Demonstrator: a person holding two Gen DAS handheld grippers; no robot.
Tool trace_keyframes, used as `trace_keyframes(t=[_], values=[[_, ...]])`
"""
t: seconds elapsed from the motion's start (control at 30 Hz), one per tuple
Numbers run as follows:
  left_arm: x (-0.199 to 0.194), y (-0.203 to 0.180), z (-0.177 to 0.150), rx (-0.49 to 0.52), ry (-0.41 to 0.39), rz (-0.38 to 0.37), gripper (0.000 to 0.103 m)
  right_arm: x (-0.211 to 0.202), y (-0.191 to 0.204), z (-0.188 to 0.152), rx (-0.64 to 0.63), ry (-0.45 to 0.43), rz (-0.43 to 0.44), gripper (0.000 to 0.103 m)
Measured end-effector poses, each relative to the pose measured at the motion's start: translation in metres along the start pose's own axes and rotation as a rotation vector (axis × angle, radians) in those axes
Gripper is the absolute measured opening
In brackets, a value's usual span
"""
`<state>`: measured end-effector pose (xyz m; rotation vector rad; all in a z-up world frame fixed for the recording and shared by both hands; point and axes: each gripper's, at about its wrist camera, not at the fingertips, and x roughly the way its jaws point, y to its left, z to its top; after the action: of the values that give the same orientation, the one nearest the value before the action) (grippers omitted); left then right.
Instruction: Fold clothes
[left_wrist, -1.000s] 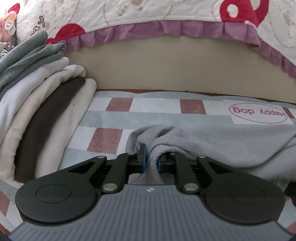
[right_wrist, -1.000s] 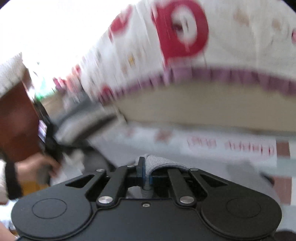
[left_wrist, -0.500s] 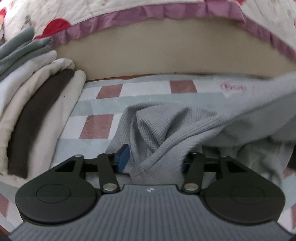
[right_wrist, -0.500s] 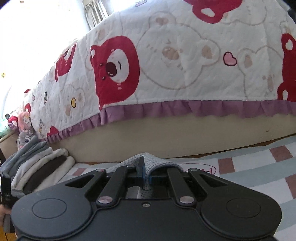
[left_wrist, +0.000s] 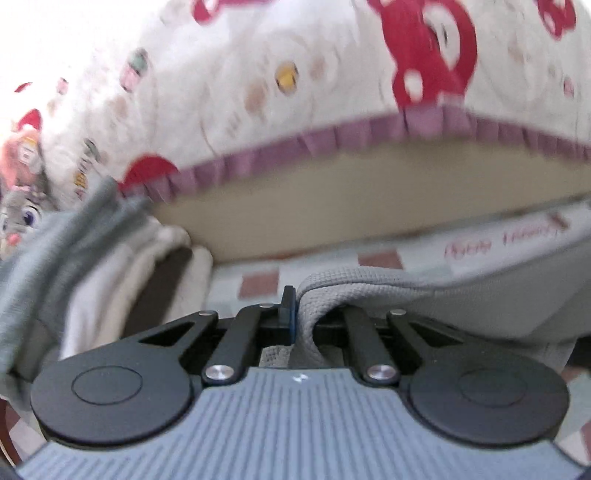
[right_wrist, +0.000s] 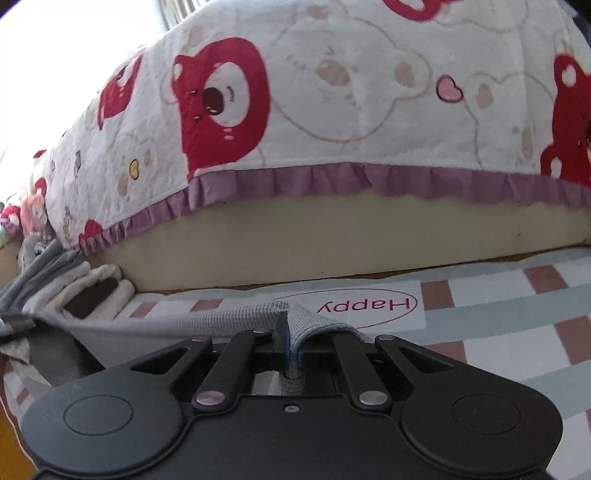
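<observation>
Grey waffle-knit garment hangs stretched between both tools above the checked mat, near the mat's far edge below the bed. The left hand-held gripper and the right hand-held gripper are each clamped on a bunched fold. With so little cloth pinched, a sharp tug could slip an edge free and skew the fold, or sweep the folded stack at the mat's left edge.

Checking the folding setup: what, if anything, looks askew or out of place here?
Nothing stands out. The grey garment hangs stretched between both grippers, and the stack of folded clothes sits orderly beside the bed.
</observation>
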<state>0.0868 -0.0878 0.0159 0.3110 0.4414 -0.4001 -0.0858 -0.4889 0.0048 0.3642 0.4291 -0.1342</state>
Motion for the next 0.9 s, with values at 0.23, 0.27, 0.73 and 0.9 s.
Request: trace_keyframes(t=[0.23, 0.27, 0.73, 0.9], values=[[-0.063, 0.002, 0.010, -0.011, -0.107, -0.058, 0.006, -0.082, 0.034, 0.006, 0.153, -0.165, -0.067, 0.006], [-0.072, 0.003, 0.014, -0.010, -0.117, -0.073, 0.006, -0.092, 0.041, 0.010, 0.127, -0.165, -0.082, 0.006], [-0.219, 0.021, 0.120, 0.162, -0.402, -0.064, 0.007, -0.252, 0.106, 0.146, -0.095, -0.331, -0.104, 0.005], [-0.267, 0.044, 0.181, 0.144, -0.520, -0.011, 0.007, -0.305, 0.117, 0.192, -0.132, -0.382, 0.042, 0.005]])
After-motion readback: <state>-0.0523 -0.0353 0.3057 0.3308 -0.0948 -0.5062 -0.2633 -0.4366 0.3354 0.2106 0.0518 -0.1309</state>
